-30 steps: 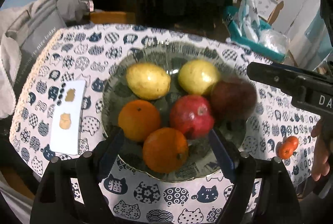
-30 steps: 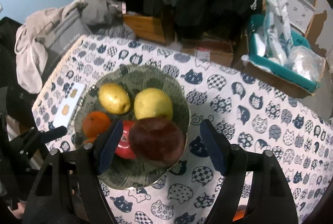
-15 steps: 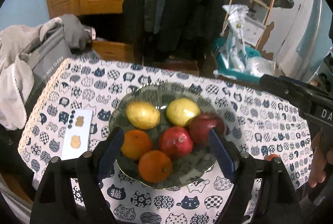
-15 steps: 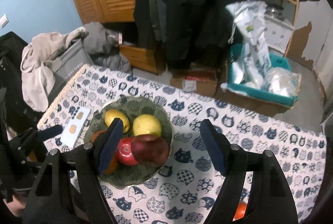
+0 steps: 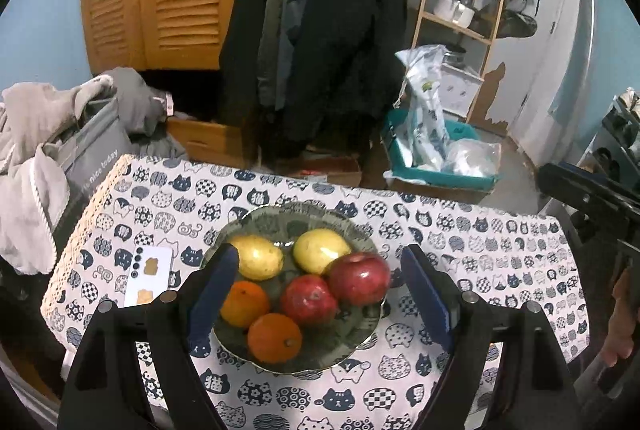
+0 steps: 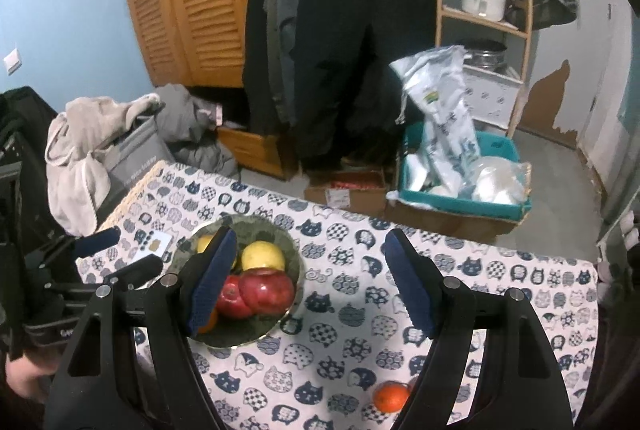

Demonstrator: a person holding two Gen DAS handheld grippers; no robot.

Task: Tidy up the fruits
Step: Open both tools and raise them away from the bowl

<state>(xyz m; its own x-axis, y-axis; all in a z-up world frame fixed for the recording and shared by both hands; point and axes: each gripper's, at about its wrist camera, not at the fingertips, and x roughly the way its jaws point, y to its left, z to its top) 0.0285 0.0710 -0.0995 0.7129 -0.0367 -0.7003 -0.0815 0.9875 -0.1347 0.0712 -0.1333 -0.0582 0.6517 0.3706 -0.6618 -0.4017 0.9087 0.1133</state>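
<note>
Both of your tools have pulled up and back since a second ago — the plate (image 5: 362,236) that filled the views now sits small and low, with far more of the room showing behind it.

Starting at the left: a white card (image 5: 149,276) lies flat on the cat-print tabletop (image 5: 480,242), just beside the plate. Your left tool (image 5: 320,294) hangs above the plate's near rim, jaws wide and empty. On the plate sit two yellow fruits (image 5: 258,256) at the back, two oranges (image 5: 245,304) front left, a red pomegranate-like fruit (image 5: 308,300) in the middle and a dark red apple (image 5: 359,278) at the right edge, touching its neighbours. Further right, your right tool (image 6: 308,282) is also wide with nothing in it, held over bare cloth beside the plate. One small orange (image 6: 391,396) is left alone on the cloth, near the tabletop's front right.

That loose fruit is likely light, firm and prone to roll — take it across its widest part with the pads level and squeeze gently, since the peel is smooth. The apple is perched high at the rim and may shift if bumped.

Your right tool's finger partly cuts off the small orange, and whether the yellow fruits are lemons or pears is hard to tell.
</note>
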